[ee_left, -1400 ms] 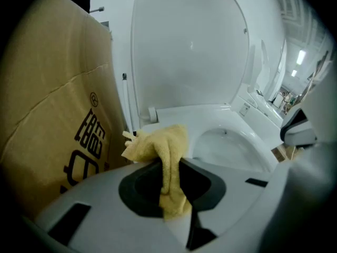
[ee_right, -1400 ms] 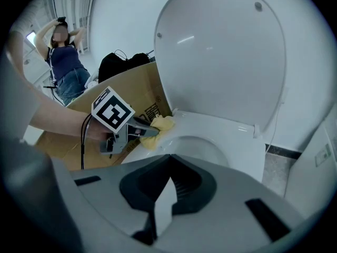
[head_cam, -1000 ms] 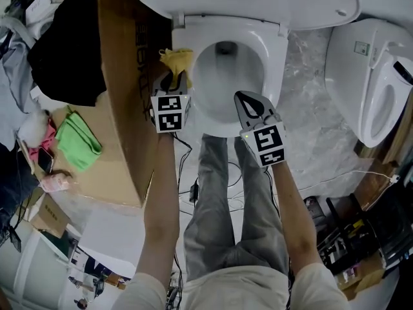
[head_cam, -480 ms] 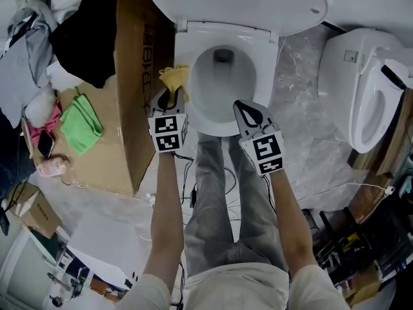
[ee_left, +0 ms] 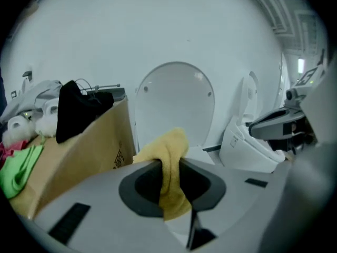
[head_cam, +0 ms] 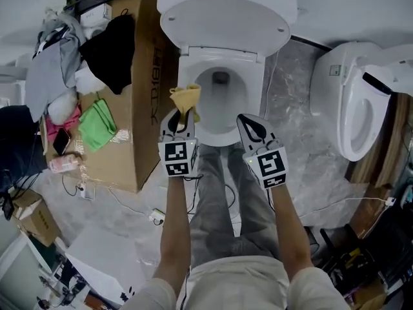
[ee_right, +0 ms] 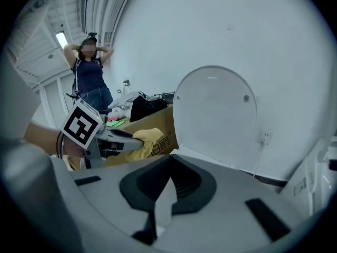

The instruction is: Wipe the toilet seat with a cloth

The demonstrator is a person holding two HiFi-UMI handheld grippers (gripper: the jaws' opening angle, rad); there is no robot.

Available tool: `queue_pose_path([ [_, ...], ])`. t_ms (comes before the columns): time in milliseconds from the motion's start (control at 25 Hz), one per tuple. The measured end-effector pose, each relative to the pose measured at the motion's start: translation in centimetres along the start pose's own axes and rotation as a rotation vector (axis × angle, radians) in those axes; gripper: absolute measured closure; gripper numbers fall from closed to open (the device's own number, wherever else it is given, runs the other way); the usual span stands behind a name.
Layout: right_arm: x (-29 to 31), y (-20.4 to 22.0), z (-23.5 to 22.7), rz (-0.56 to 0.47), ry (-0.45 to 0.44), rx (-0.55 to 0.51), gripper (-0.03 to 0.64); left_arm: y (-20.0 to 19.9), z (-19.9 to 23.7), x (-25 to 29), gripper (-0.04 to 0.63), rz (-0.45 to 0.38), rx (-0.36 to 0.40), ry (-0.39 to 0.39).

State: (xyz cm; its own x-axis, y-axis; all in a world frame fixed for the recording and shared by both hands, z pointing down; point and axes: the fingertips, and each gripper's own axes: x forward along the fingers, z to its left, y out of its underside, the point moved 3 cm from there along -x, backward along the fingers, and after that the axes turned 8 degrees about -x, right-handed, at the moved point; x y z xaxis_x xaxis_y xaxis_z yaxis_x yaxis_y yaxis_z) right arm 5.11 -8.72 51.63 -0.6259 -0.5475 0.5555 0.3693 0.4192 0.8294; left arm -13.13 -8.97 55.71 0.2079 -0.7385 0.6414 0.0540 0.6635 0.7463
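Holding the yellow cloth [head_cam: 185,101] in my left gripper [head_cam: 181,116], jaws clamped on a fold, cloth hanging over the left rim of the toilet seat [head_cam: 256,95]; contact unclear. Right gripper [head_cam: 250,123] is closed on nothing, near the front rim. Best next, I judge: lower, press the cloth flat, sweep round the ring, stay off the bowl.

Toilet [head_cam: 222,31] stood between box [head_cam: 145,128] and second toilet [head_cam: 335,89].
Clothes [head_cam: 110,50] lay on the box, left; cloth [head_cam: 185,101] was at the seat's [head_cam: 253,108] left edge.
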Motion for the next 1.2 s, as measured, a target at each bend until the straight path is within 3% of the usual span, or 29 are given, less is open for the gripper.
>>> queue_pose_path([
  [280, -4.7, -6.1, -1.2, -0.117, 0.046, -0.038, 0.611, -5.9, -3.9, -5.5, 0.512, -0.099, 0.009, 0.029],
  [600, -9.1, -13.0, -1.1, -0.209, 0.023, -0.075, 0.611, -12.4, -7.1, -11.6, 0.512, -0.182, 0.039, 0.038],
  [920, -13.1, -17.2, -1.8, -0.215, 0.027, -0.109, 0.611, -16.9, -10.4, -15.3, 0.512, -0.246, 0.057, 0.071],
  [1200, -16.2, -18.8, -2.2, -0.209, 0.035, -0.155, 0.611, -18.1, -12.8, -17.0, 0.512, -0.255, 0.098, 0.093],
])
